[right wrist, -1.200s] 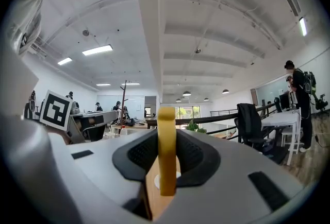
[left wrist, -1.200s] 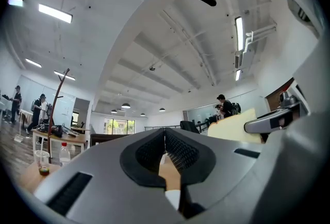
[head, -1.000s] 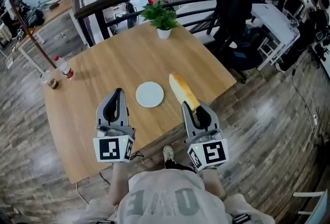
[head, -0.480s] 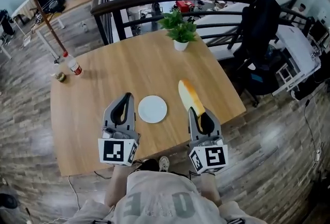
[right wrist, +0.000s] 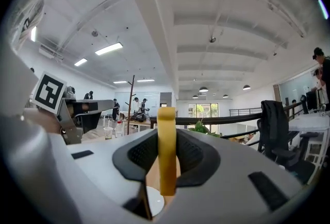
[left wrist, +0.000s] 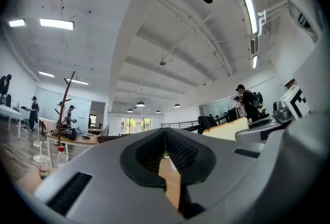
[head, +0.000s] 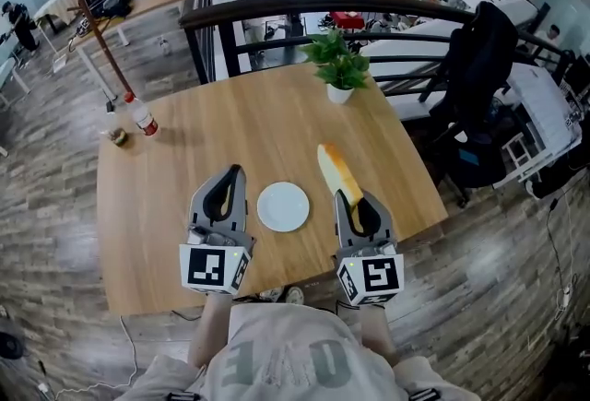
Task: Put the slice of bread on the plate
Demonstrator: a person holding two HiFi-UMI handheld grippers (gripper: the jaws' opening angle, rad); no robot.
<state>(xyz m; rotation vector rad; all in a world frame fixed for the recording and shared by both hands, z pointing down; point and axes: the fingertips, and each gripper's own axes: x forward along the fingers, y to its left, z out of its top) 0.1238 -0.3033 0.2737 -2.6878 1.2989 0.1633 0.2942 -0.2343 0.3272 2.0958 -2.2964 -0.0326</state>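
Right gripper (head: 348, 198), clamped narrowly on the edge-up bread slice (head: 336, 171), should carry it to the plate (head: 283, 206) at its left and lay it flat.

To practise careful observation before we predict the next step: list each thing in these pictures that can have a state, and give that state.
slice of bread, held on edge in the right gripper, not on the plate
plate, empty, flat on the table
right gripper, fingers shut on the slice of bread
left gripper, fingers shut, nothing held
bottle, upright, capped
potted plant, upright
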